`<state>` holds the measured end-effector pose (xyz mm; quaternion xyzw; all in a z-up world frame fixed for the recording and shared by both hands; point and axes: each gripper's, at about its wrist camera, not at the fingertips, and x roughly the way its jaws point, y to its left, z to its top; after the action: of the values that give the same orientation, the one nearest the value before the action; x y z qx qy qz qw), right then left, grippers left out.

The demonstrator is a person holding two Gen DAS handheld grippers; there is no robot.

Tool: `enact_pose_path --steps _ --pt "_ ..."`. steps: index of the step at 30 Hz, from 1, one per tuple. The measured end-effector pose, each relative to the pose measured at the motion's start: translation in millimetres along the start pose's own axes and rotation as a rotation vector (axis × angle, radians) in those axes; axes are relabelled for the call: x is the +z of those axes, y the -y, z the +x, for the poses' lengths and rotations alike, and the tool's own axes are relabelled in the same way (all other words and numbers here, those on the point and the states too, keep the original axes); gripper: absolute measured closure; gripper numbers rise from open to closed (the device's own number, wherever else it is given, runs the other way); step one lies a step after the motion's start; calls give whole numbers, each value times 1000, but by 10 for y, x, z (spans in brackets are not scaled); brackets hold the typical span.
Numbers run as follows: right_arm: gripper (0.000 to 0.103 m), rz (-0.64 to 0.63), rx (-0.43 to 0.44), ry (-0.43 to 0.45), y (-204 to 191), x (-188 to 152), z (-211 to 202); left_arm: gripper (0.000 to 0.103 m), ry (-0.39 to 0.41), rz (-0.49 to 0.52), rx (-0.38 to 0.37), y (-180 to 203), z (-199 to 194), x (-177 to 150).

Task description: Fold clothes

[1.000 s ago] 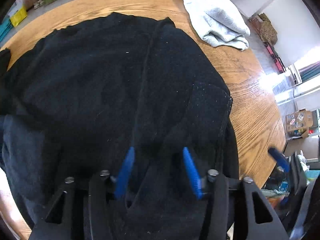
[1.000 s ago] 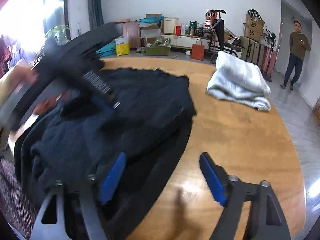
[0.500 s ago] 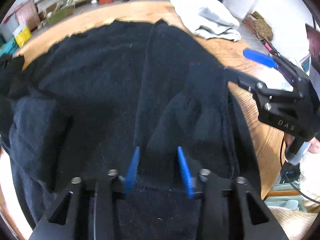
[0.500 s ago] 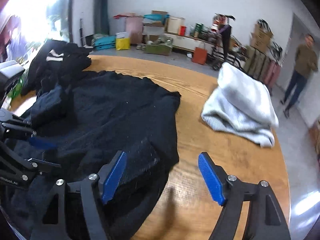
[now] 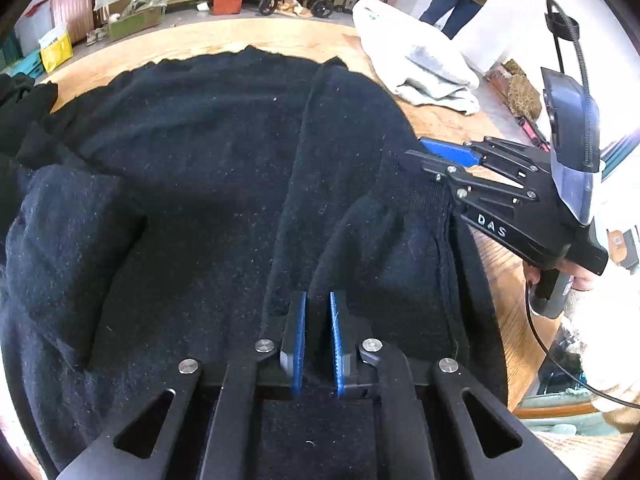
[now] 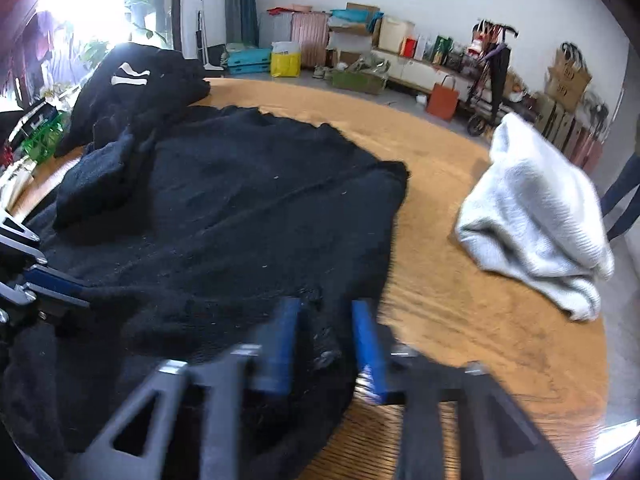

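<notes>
On the round wooden table (image 6: 460, 312), your left gripper (image 5: 318, 334) pinches a raised fold of the fuzzy black sweater (image 5: 192, 184). Your right gripper (image 6: 326, 344) is nearly closed around its right hem. Bare wood separates it from a folded white knit (image 6: 536, 216).

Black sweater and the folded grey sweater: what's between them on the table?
Only bare wooden table, shown in the right wrist view, separates the black sweater from the folded grey sweater.
</notes>
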<state>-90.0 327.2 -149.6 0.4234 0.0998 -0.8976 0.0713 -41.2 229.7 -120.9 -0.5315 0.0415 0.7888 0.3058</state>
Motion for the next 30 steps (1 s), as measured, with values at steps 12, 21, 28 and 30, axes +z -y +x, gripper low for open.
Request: enact_pose_path --steps 12,21,28,30 --pt "102 -10 -82 117 24 411 -215 95 142 -96 69 -283 -222 261" --pt "88 -4 72 101 163 509 -250 95 86 -75 67 -305 -42 273" --pt "55 -108 151 2 -65 618 133 95 73 -89 47 -385 3 240" --pt "55 -132 157 -39 -119 621 258 95 72 -95 42 -414 12 229"
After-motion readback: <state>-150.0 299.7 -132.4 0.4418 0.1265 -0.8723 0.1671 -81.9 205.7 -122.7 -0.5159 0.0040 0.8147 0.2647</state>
